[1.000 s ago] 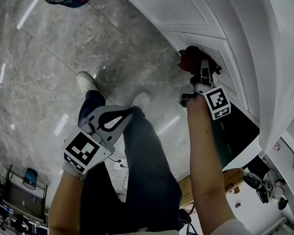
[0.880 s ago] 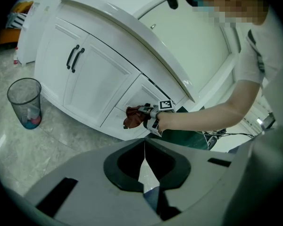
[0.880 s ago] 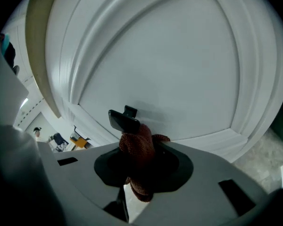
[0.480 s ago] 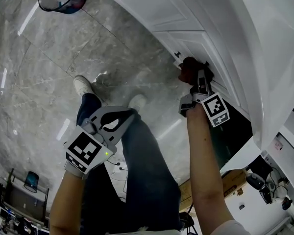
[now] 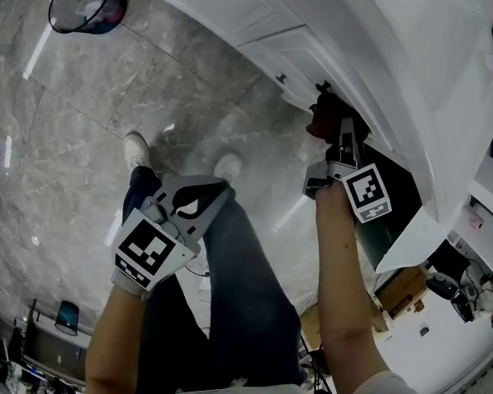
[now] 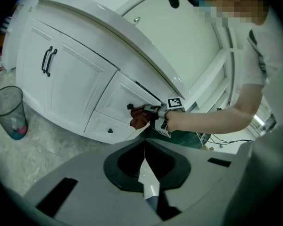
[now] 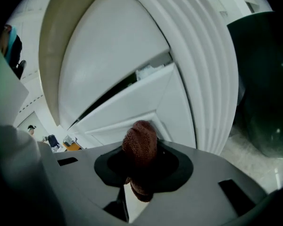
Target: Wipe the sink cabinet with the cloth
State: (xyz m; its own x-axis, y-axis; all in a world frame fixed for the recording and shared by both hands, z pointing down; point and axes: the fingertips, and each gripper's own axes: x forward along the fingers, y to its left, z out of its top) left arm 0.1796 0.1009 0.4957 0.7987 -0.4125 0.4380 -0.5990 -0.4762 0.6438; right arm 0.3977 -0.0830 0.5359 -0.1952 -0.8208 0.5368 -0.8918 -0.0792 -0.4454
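Wiping looks like the step in hand. In the upper right of the head view, the right gripper [image 5: 338, 142] has its jaws clamped on a bunched dark red cloth [image 5: 322, 120]. It holds the cloth at the white front of the sink cabinet [image 5: 255, 23], just below a small dark knob [image 5: 321, 86]. The right gripper view shows the cloth [image 7: 140, 147] filling the gap between the jaws, with a panelled drawer front [image 7: 132, 102] right behind it. Whether the fabric actually presses on the panel cannot be told for sure.

The next move probably calls for a sideways sweep along the panel, with steady pressure, a firm grip and a path round the knob.

The right forearm reaches from the bottom edge straight up the frame towards the cabinet, with the marker cube facing the camera. The left gripper [image 5: 216, 190] hangs low at lower left over the person's leg, well apart from the cabinet. Its jaws are together with nothing between them. A bin [image 5: 80, 6] stands on the floor at upper left.
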